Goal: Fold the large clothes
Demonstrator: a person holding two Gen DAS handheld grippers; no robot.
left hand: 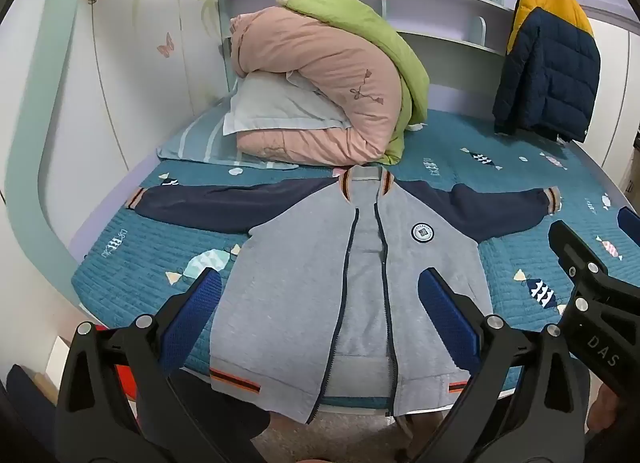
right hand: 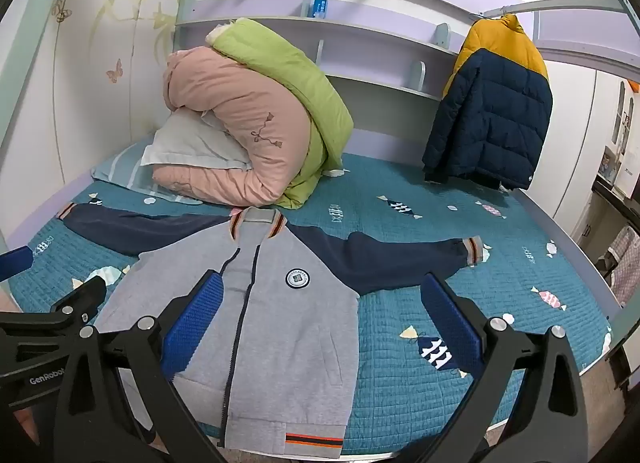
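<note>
On the quilted bed (left hand: 132, 263) the gray zip jacket (left hand: 344, 283) lies flat, sleeves spread. Left tool (left hand: 320, 311) and right tool (right hand: 324, 315) hover released, grasping nothing. Pinching one front layer could skew the fold.

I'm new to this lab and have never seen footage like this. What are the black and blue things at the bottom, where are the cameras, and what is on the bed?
Those are two hand-held grasping tools; a person carries one in each hand. Each picture comes from a wide-angle camera on one tool, looking along its blue-padded fingers. In the left view, the left tool is open and holds nothing; the right tool is the same in its own view. Both hover near the bed's front edge. On the teal bedcover lies a grey jacket with navy sleeves spread out, its zip partly open, not yet folded. Behind it sit rolled pink and green quilts; a puffer jacket hangs at the right.
</note>
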